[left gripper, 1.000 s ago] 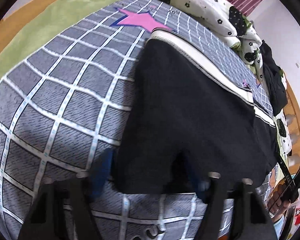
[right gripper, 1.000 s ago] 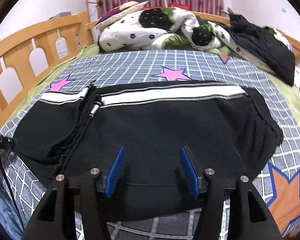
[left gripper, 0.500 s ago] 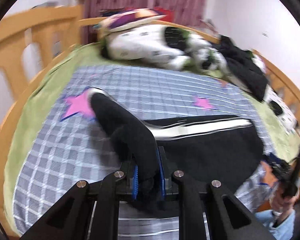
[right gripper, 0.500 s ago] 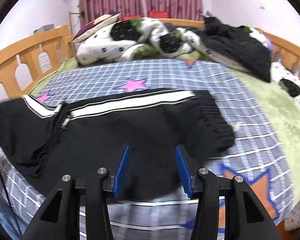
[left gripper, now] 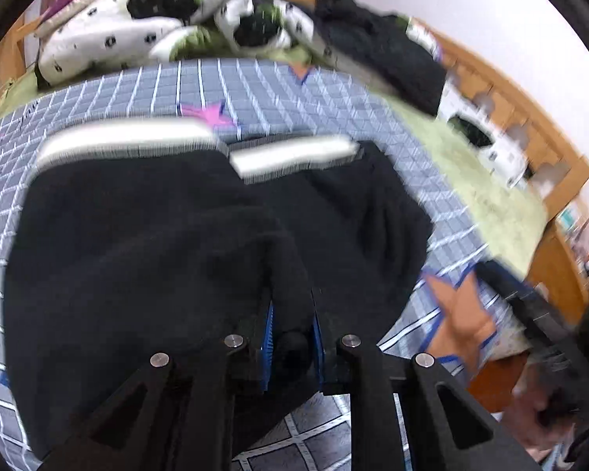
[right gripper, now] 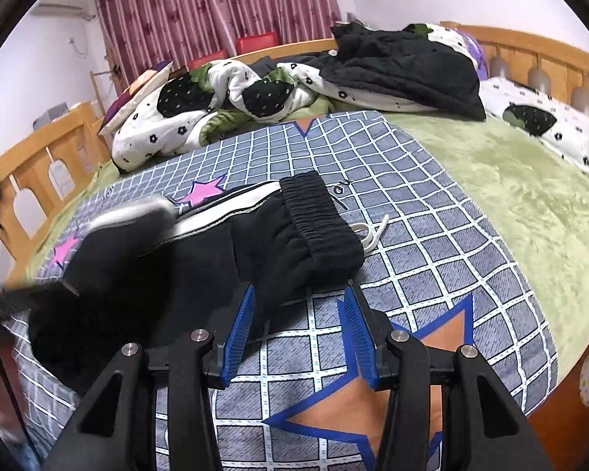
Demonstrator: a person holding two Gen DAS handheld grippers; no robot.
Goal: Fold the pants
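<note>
Black pants [left gripper: 149, 235] with a white side stripe [left gripper: 129, 139] lie on the grey checked bed cover. My left gripper [left gripper: 292, 343] is shut on the black cloth of the leg end and holds it lifted over the rest of the pants. In the right wrist view the pants [right gripper: 200, 251] lie left of centre, with the ribbed waistband [right gripper: 320, 219] and a white drawstring [right gripper: 371, 233] at their right end. My right gripper [right gripper: 300, 329] is open and empty, just in front of the waistband, above the cover.
A bed cover [right gripper: 432, 243] with star prints lies over a green blanket [right gripper: 530, 204]. A black-and-white duvet [right gripper: 216, 106] and a black garment [right gripper: 404, 66] are piled at the back. Wooden bed rails [right gripper: 39, 153] run along the sides.
My left gripper has closed on the leg end and carried it up and rightward over the pants. My right gripper has drawn back off the pants toward the waistband end, still open.
</note>
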